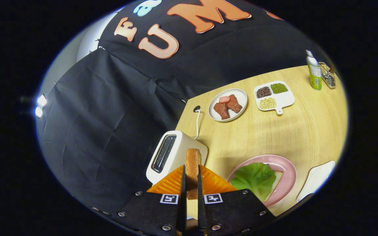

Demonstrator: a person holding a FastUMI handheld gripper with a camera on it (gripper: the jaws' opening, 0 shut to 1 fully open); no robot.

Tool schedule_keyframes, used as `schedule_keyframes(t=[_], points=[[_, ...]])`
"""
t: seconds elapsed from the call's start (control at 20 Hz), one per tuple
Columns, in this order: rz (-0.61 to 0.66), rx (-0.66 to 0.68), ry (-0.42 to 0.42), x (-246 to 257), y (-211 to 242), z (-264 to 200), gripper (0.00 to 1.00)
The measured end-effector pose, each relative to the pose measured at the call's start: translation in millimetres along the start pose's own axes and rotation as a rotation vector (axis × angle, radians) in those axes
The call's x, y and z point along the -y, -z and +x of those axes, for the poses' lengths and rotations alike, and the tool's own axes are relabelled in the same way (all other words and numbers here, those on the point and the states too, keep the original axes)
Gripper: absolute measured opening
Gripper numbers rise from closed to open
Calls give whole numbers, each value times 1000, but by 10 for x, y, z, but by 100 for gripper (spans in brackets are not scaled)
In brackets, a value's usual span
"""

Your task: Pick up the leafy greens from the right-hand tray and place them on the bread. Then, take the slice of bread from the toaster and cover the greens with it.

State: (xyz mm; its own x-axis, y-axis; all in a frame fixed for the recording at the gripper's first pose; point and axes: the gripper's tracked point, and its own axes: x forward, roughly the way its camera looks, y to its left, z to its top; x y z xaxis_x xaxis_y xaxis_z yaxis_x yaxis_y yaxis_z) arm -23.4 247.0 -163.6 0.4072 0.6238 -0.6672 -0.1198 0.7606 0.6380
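Setting: black cloth booth wall behind a pale wooden table [274, 137], seen from above and at a tilt.
Gripper [191, 183]: low in the view, both fingers pressed flat against the faces of a toasted bread slice [193, 164], jaws clenched on it with only the slice's thickness between them.
Bread slice: held upright on edge, browned crust facing the camera, top end rising past the fingertips, raised above the table near the toaster.
Toaster [167, 155]: white, just left of the held slice and beyond the fingers, its dark slot facing up, white cord [197, 123] running back to a black plug at the table's far edge.
Pink plate [287, 170]: right of the fingers, near the table's front.
Leafy greens [254, 178]: lying on a lower slice of bread [277, 182] on the pink plate, covering most of it, pale bread edge peeking out at the right.
White tray [315, 180]: just right of the pink plate.
Oval plate [240, 108]: farther back, holding brown meat pieces and a pink sausage slice.
Divided dish [285, 100]: right of the oval plate, three compartments with dark beans, green beans and pale beans.
Bottle [314, 72]: green-labelled, upright at the far right corner, wire rack [328, 76] just beside it.
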Motion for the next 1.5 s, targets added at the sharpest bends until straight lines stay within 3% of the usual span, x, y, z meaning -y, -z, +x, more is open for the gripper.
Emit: schedule_keyframes(t=[0.8, 1.05, 1.2, 1.3, 1.5], points=[[59, -44, 90, 930, 607, 48, 14], [13, -10, 184, 1259, 674, -13, 14], [-2, 9, 186, 1324, 685, 2, 14], [-30, 37, 213, 1410, 656, -3, 19], [-149, 116, 297, 1592, 539, -40, 39]])
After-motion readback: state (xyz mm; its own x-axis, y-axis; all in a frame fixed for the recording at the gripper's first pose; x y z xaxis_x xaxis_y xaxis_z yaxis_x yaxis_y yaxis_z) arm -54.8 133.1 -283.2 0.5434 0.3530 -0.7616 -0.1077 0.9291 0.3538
